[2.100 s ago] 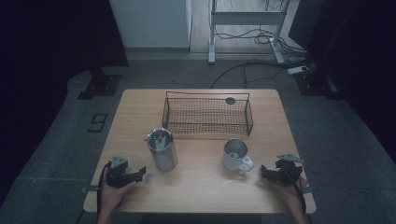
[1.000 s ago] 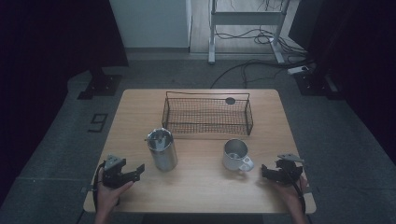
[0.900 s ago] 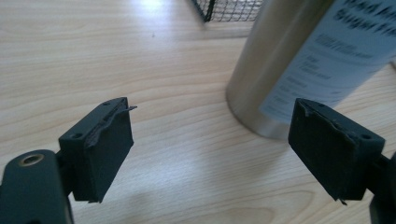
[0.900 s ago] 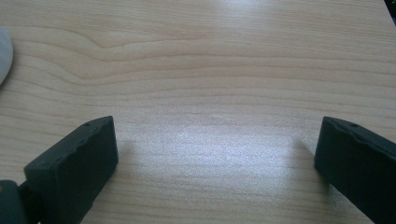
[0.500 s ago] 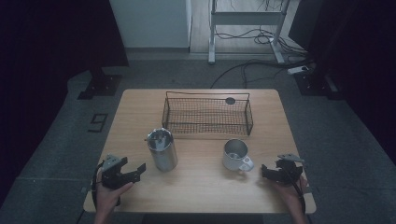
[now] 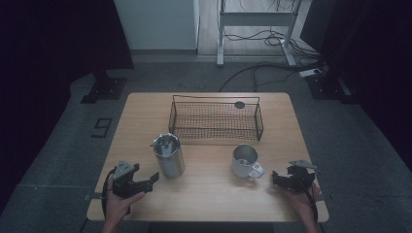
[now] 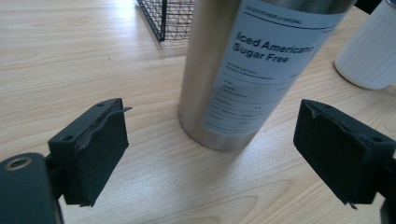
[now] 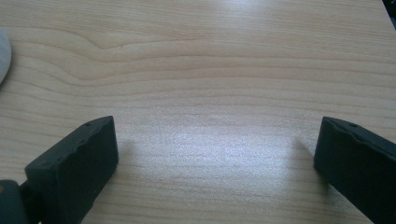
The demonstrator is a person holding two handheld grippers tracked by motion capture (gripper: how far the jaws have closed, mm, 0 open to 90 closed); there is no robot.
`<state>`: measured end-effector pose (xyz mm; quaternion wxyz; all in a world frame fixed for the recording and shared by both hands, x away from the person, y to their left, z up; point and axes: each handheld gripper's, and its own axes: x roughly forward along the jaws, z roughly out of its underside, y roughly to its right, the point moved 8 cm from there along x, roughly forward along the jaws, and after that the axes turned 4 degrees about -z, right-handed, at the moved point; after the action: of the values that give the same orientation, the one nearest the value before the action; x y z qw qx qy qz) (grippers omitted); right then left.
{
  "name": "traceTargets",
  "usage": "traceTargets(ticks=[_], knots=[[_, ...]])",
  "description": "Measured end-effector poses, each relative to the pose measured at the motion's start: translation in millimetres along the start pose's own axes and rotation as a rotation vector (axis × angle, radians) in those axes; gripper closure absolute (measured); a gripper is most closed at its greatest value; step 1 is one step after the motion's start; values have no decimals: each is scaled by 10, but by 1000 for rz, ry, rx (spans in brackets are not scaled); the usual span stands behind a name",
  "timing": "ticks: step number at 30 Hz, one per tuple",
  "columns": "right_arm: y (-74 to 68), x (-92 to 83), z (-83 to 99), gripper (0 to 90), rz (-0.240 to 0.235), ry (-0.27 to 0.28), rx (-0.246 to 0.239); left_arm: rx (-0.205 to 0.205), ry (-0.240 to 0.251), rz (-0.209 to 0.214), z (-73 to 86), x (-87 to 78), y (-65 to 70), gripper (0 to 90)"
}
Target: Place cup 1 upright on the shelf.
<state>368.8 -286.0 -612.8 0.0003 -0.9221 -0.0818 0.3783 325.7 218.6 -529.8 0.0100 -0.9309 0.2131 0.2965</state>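
A steel tumbler [image 6: 169, 155] with a white "Iced Americano" label [image 7: 261, 70] stands upright at the table's centre left. My left gripper [image 6: 151, 179] sits just left of it, low over the front of the table, pointing at it. Its jaws [image 7: 215, 154] have just been opening and stand wide apart with nothing between them; the tumbler is a short way ahead. A white mug [image 6: 244, 160] stands to the right, seen also as the mug [image 7: 369, 51] behind the tumbler. My right gripper [image 6: 276, 178] rests open right of the mug, with bare wood between its jaws [image 8: 215, 158].
A black wire basket [image 6: 216, 119] stands at the back middle of the wooden table [image 6: 209, 204]; its corner [image 7: 168, 18] shows behind the tumbler. A small dark round mark [image 6: 239, 104] lies beyond the basket. A stand, a desk frame and cables are on the floor around.
My left gripper has shifted slightly toward the tumbler and its jaws have spread apart. The right gripper, tumbler and mug have not moved.
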Motion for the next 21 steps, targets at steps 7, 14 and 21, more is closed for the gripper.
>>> traceTargets(ticks=[7, 14, 21], knots=[[8, -4, -1, 6, 6, 3, 8, 10, 0, 4, -20, 49, 82, 89], [13, -7, -1, 12, 8, 5, 12, 25, -10, 3, -63, 120, 140, 73], [15, -7, -1, 13, 10, 6, 13, 30, -11, 14, -137, 194, 193, 58]])
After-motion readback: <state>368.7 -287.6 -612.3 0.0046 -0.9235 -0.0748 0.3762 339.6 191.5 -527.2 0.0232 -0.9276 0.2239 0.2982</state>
